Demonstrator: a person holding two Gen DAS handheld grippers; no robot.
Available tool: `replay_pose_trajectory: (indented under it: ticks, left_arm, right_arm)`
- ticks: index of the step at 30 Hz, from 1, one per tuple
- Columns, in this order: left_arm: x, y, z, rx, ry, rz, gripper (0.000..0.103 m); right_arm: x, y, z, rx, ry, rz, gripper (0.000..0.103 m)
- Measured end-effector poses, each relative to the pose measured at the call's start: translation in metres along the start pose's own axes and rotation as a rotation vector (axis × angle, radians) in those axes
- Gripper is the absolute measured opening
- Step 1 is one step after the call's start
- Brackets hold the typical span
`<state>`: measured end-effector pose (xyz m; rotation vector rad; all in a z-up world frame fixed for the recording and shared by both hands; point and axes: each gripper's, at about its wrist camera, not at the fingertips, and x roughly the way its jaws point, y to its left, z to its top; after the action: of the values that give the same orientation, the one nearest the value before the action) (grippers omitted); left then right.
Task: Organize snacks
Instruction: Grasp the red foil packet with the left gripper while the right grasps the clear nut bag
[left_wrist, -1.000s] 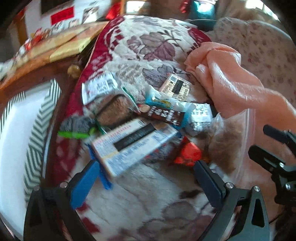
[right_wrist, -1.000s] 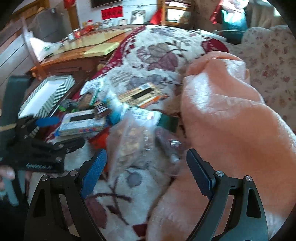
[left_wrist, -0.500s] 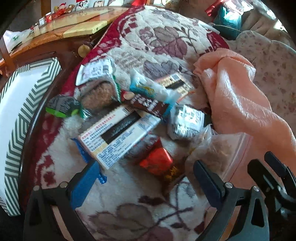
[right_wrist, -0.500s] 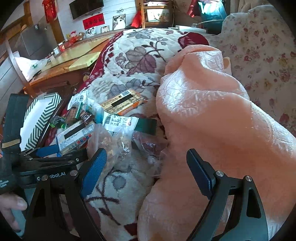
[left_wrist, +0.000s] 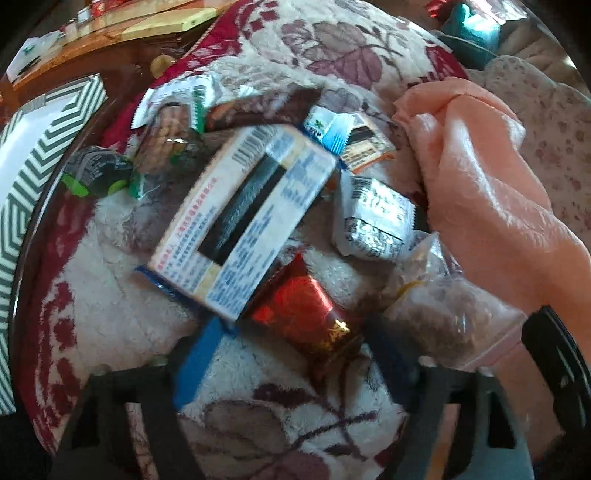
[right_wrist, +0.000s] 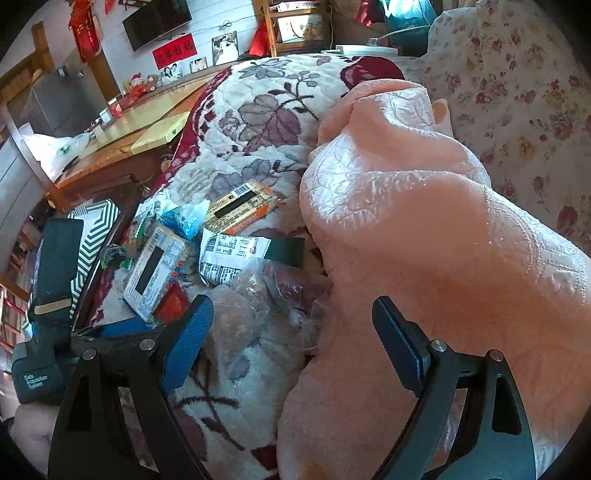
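Several snack packets lie in a heap on a floral blanket (left_wrist: 122, 306). A white snack box (left_wrist: 243, 218) with a black bar lies in the middle; it also shows in the right wrist view (right_wrist: 155, 271). A red foil packet (left_wrist: 303, 310) lies just in front of my left gripper (left_wrist: 291, 365), which is open and close above it. A silver wrapper (left_wrist: 373, 218) and a clear bag of nuts (left_wrist: 447, 317) lie to the right. My right gripper (right_wrist: 291, 347) is open and empty, over the clear bag (right_wrist: 243, 306) and the edge of a peach blanket (right_wrist: 424, 229).
A green-and-white chevron box (left_wrist: 33, 155) stands left of the bed; it also shows in the right wrist view (right_wrist: 92, 229). A wooden table (right_wrist: 140, 129) stands beyond it. The peach blanket (left_wrist: 491, 199) bounds the heap on the right. A floral sofa back (right_wrist: 517, 81) rises at far right.
My left gripper has moved forward and down toward the heap; the white box and the red packet now look larger and nearer. The right gripper has drawn back and up a little.
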<state>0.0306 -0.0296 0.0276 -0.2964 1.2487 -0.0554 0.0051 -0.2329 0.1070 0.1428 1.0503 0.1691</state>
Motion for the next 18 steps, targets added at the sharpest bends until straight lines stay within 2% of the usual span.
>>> replay_pose_trajectory:
  ticks: [2,6,7,8,11,15,18]
  left_arm:
    - [-0.002,0.005,-0.002,0.007,0.006,-0.037,0.070]
    - [-0.007,0.015,-0.004,0.026,0.012,-0.105,0.053]
    - [-0.007,0.015,-0.005,0.042,0.018,-0.132,0.032]
    - [-0.008,0.015,-0.006,0.056,0.026,-0.169,0.032]
    - [-0.011,0.012,-0.008,0.110,0.001,-0.129,0.031]
    - [-0.017,0.021,-0.012,0.116,0.002,-0.147,0.026]
    - [-0.021,0.029,-0.014,0.122,-0.002,-0.150,0.025]
  right_arm:
    - [0.000,0.000,0.000,0.003,-0.003,-0.005,0.088]
    - [0.002,-0.002,-0.001,0.013,0.004,0.002,0.088]
    - [0.003,-0.003,-0.002,0.015,0.007,0.007,0.088]
    - [0.003,-0.003,-0.002,0.018,0.010,0.013,0.088]
    - [0.007,-0.004,-0.003,0.033,0.028,0.039,0.088]
    - [0.011,-0.004,-0.004,0.042,0.044,0.055,0.088]
    - [0.017,-0.001,-0.006,0.045,0.069,0.081,0.088]
